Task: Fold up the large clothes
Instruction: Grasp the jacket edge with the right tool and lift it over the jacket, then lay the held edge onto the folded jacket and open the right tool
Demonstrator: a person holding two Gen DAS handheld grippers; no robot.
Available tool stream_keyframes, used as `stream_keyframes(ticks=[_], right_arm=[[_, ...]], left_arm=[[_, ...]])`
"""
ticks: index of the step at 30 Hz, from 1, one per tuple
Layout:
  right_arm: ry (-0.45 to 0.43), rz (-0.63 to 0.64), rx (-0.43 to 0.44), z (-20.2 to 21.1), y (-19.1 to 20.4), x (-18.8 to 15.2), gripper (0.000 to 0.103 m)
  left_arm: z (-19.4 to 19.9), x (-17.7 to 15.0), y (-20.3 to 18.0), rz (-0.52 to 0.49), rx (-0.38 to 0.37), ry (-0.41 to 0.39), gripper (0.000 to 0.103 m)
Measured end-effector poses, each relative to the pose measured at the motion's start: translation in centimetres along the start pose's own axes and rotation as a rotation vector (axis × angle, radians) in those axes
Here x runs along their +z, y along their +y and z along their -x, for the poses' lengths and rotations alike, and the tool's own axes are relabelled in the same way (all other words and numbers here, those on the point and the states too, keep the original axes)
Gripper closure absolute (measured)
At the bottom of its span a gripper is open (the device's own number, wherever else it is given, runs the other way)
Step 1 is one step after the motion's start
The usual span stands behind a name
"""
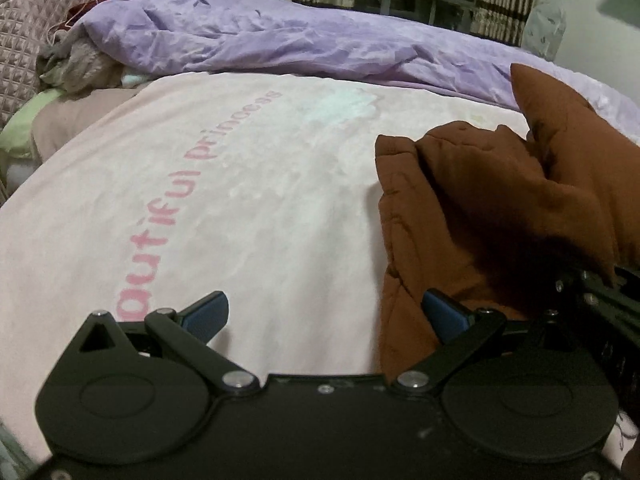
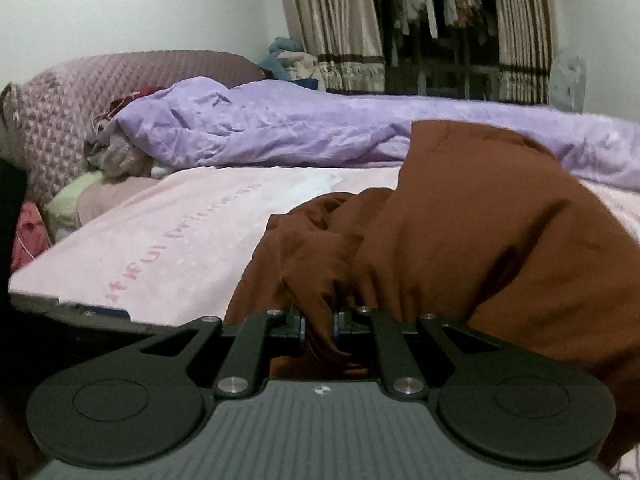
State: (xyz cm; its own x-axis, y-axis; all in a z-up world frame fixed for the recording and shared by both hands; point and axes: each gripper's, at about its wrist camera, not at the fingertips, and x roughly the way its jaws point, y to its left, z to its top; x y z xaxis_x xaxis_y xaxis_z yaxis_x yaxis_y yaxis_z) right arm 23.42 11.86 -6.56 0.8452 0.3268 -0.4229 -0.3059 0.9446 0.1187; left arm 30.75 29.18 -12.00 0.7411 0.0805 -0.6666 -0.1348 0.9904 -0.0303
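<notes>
A large brown garment lies bunched on a pale pink blanket on the bed. My left gripper is open and empty, low over the blanket, its right finger touching the garment's left edge. In the right wrist view my right gripper is shut on a fold of the brown garment, which rises lifted and draped in front of it. The right gripper's linkage also shows in the left wrist view, at the right edge, under the cloth.
A crumpled purple duvet lies across the back of the bed. A quilted mauve pillow and a pile of small clothes sit at the far left. Curtains and a clothes rack stand behind.
</notes>
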Motion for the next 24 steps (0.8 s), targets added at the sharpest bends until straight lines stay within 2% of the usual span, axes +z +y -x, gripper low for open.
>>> stream_keyframes(ticks=[6, 8, 11, 15, 18, 24], right_arm=[[-0.101, -0.084, 0.067, 2.7, 0.5, 2.3, 0.090], [-0.120, -0.092, 0.094, 3.6, 0.9, 2.7, 0.090], [-0.084, -0.099, 0.127, 3.0, 1.3, 2.3, 0.090], [0.035, -0.063, 0.084, -1.0, 1.3, -0.9, 0.091], [0.016, 0.010, 0.048, -0.9, 2.6, -2.0, 0.090], [-0.025, -0.092, 0.107, 1.9, 1.9, 0.9, 0.090]], left_arm=[[1.9, 0.2, 0.6, -0.012, 0.015, -0.040, 0.000], [2.3, 0.4, 0.8, -0.021, 0.041, -0.053, 0.000], [2.6, 0.3, 1.0, -0.047, 0.112, -0.058, 0.000], [2.6, -0.2, 1.4, -0.032, 0.117, -0.035, 0.000], [2.6, -0.6, 1.3, -0.044, 0.146, -0.019, 0.000], [2.2, -0.5, 0.9, -0.064, 0.156, -0.003, 0.000]])
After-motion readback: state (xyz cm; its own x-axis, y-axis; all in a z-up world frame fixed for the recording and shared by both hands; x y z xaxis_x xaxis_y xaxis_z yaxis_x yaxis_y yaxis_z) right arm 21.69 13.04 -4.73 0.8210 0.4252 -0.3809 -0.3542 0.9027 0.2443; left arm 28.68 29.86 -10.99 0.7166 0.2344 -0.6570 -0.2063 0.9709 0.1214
